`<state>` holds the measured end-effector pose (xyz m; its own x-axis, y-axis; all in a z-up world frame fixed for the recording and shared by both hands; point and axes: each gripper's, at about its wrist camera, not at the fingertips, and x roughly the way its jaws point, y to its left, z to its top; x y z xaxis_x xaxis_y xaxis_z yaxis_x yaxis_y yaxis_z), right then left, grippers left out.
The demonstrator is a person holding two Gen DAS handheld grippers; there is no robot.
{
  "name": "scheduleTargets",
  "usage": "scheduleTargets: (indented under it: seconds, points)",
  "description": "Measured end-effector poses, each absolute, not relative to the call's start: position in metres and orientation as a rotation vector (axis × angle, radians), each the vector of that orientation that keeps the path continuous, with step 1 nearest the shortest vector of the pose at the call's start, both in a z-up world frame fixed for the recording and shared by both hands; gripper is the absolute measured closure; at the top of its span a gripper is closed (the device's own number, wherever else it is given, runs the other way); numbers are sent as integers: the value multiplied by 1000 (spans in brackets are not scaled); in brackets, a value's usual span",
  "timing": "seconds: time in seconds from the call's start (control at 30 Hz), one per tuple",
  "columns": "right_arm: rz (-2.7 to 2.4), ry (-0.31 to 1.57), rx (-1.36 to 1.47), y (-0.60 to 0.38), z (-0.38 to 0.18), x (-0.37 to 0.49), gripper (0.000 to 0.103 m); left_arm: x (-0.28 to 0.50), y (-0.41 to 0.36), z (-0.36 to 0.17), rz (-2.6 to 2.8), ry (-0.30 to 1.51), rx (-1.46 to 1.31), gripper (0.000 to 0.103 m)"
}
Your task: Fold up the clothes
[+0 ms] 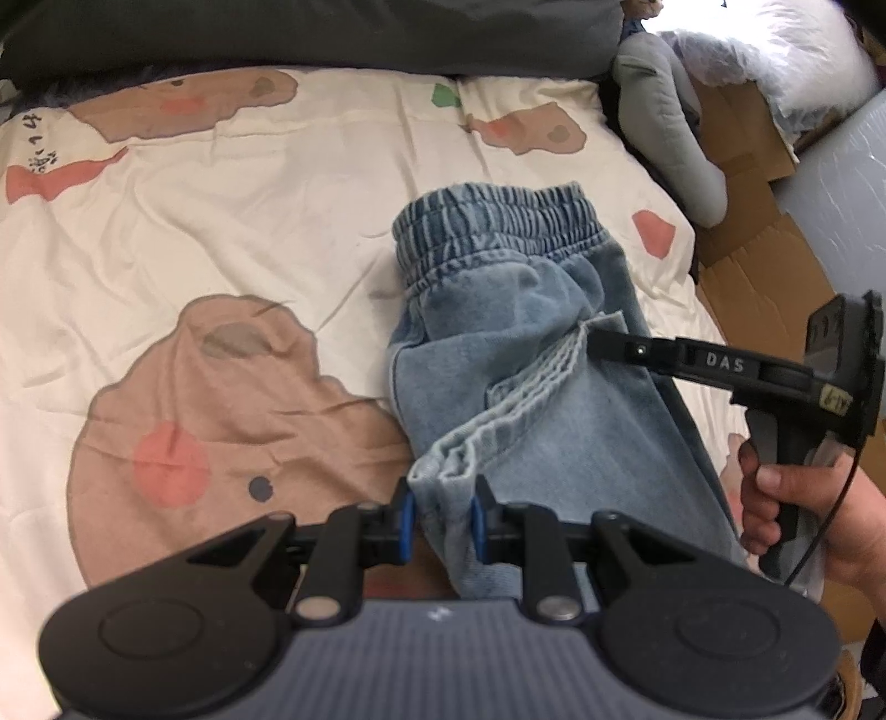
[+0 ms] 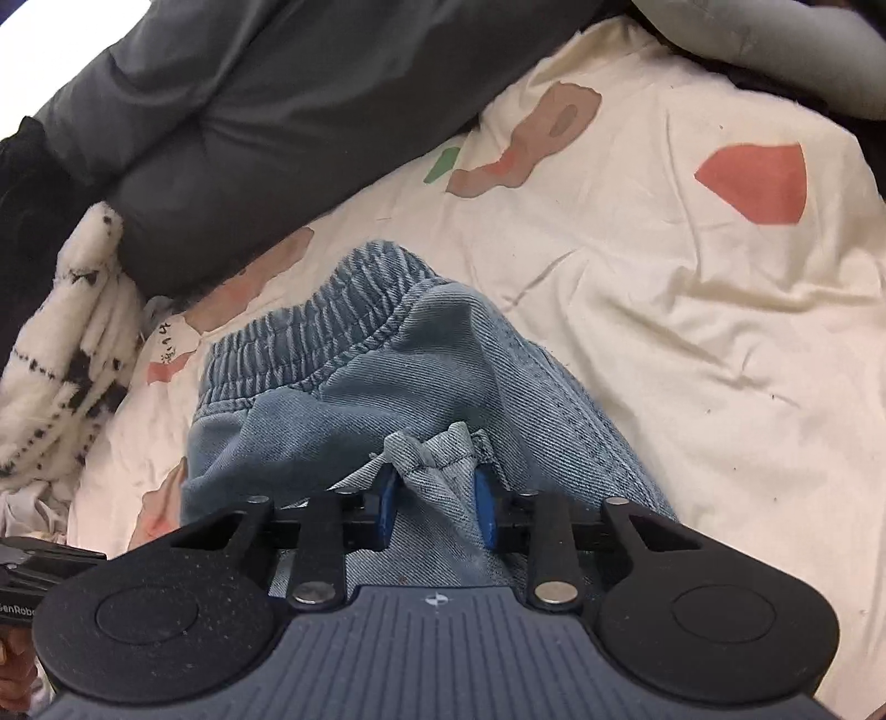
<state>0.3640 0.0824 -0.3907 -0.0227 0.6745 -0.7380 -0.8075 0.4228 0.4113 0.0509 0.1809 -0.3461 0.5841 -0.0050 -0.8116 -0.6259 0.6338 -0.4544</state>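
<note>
Both tools are pinching the hem: left tool (image 1: 441, 518), right tool (image 2: 436, 495). The jeans (image 1: 531, 354) ahead look soft, floppy, fairly heavy; grip the thick hems.

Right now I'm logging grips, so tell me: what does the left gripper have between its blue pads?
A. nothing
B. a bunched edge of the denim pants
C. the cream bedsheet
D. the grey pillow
B: the left gripper clamps a bunched denim pants edge.

There was one pair of light-blue jeans (image 1: 554, 343), two grippers, one cream printed quilt (image 1: 221, 221), one dark duvet (image 1: 310, 33) and one black-and-white fleece (image 2: 66, 343).
</note>
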Motion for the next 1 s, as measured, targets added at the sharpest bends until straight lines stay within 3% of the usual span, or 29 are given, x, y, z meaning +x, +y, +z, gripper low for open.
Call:
scheduleTargets:
  seconds: [0.07,0.17,0.53,1.0]
  points:
    - [1198,1054,-152,79,-388,363,86,52,180,-344,412,883,-807,82]
    - [1212,1001,-163,72,-376,358,89,50,178,-339,407,865,-801,82]
    - [1180,869,-157,54,-320,358,90,62,185,-286,308,776,-678,83]
    - [1078,798,-164,77,-279,379,90,103,226,-265,316,749,-642,83]
